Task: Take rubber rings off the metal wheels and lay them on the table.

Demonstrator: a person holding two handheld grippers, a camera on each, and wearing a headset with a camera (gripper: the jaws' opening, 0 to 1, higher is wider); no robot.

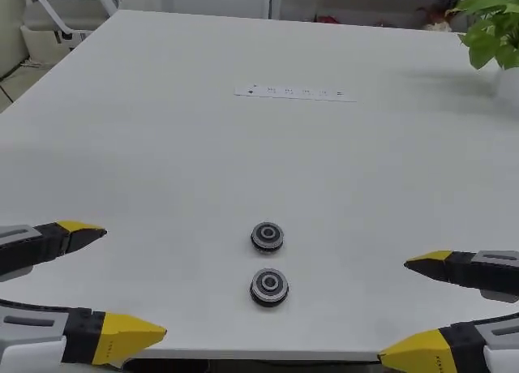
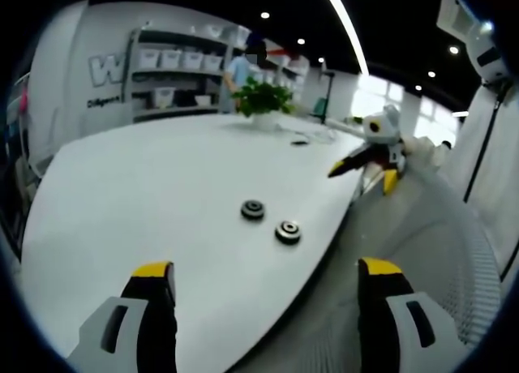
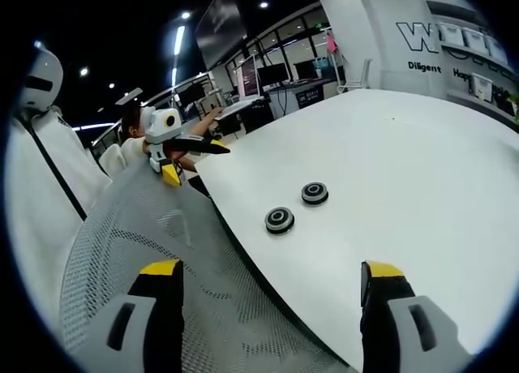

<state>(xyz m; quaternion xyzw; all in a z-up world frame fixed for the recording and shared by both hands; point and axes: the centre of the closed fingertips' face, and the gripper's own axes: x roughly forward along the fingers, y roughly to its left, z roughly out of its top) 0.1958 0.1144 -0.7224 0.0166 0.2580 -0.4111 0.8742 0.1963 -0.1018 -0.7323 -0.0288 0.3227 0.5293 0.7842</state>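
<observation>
Wheel (image 1: pixel 269 287) nearest the table (image 1: pixel 243 146) edge could skid off if a pinch glances; left gripper (image 1: pixel 130 282) and right gripper (image 1: pixel 395 310) both gape wide, empty, flanking it.

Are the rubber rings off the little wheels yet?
Not yet. Done: nothing; the far wheel and near wheel sit on the table with dark rims on. In hand: nothing; left gripper and right gripper are open, apart from them. Left: stripping both wheels.
</observation>
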